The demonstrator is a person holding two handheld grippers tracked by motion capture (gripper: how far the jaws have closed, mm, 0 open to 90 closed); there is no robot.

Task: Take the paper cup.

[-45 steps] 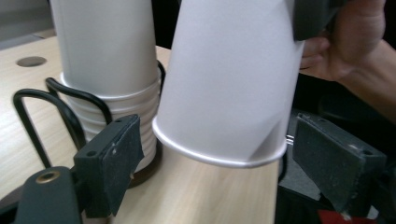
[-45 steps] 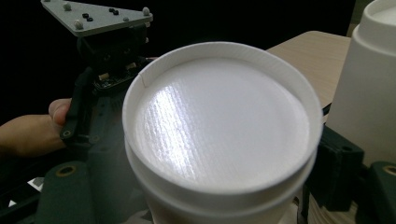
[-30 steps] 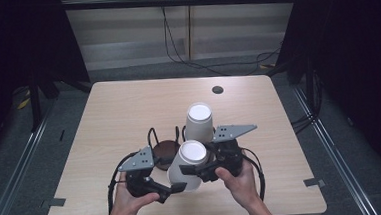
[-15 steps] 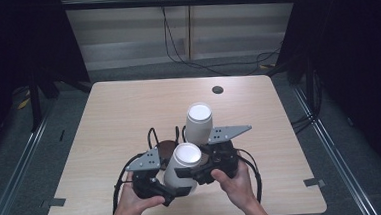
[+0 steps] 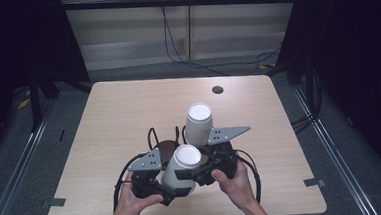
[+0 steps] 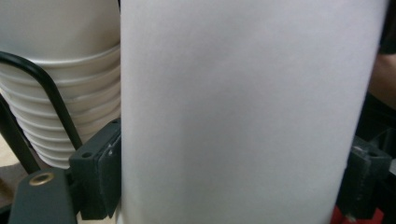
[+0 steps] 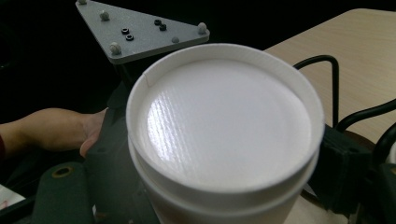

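Both the left gripper (image 5: 171, 189) and right gripper (image 5: 192, 175) clamp one inverted paper cup (image 5: 182, 168), apparently lifted off the cup stack (image 5: 198, 124); placement remains.

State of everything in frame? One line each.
Near cup stack: upside down, lifted and tilted, held between both grippers.
Far cup stack: upside down, standing on the table, many cups nested.
Left gripper: jaws shut on the near cup stack's side wall.
Right gripper: jaws on either side of the near cup stack just under its base; contact looks likely.
Table hole: open, nothing in it.
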